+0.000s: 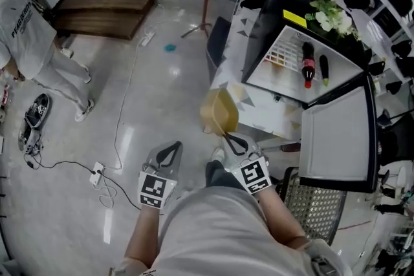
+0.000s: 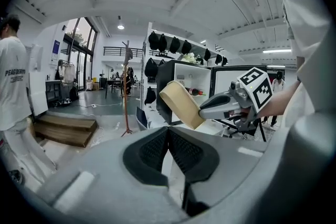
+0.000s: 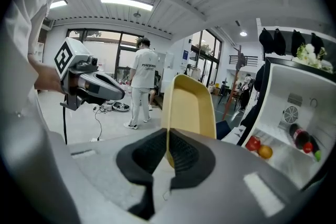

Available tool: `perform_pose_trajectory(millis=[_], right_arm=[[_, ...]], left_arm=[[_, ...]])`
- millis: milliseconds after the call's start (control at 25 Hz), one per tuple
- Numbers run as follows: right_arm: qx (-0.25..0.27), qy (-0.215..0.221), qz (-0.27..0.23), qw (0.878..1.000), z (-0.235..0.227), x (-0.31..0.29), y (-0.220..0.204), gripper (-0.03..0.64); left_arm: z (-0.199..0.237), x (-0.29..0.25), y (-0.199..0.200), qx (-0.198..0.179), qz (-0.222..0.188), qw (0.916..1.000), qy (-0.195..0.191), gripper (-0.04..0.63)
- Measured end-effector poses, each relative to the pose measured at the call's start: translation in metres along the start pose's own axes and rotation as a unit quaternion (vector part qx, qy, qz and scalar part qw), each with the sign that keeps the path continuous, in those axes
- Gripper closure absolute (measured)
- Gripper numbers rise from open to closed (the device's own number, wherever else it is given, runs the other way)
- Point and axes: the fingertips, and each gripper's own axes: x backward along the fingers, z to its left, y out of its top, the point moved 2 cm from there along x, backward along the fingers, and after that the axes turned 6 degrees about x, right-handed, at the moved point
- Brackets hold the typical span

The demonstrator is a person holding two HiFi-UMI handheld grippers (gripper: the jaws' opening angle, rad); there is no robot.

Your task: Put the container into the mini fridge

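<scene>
Tan container (image 1: 218,111) pinched by right hand-held gripper (image 1: 231,139), left hand-held gripper (image 1: 169,152) pressed together, open mini fridge (image 1: 279,4) ahead, bottles (image 1: 308,65) inside

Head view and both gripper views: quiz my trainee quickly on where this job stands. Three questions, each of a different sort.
1. Short answer: which gripper holds the tan container?
2. True or false: the left gripper has its jaws wide apart.
3. Multiple choice: the door of the mini fridge is A) open, B) shut, C) missing.

Key
1. The right gripper, shut on the container's edge.
2. False: its jaws are together, with nothing between them.
3. A.
</scene>
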Motion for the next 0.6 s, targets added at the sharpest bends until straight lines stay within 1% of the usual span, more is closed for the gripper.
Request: perform_pose_trajectory(millis=[240,440,600], right_arm=[[-0.006,0.0,0.005,1.0,-0.058,-0.014,-0.013,0.6],[-0.016,-0.006,0.018,1.0,-0.113,-0.017,-0.035,0.6],[-0.026,-0.016,0.027,0.999,-0.156,-0.016,-0.056,0.6]], left_arm=[[0.006,-0.061,0.021,-0.003,0.006,1.0,0.002,0.588],[0.001,-0.119,0.041,-0.006,0.013,0.9998,-0.014,0.586],[-0.007,-0.168,0.052,-0.011,0.028,0.9992,-0.026,0.588]])
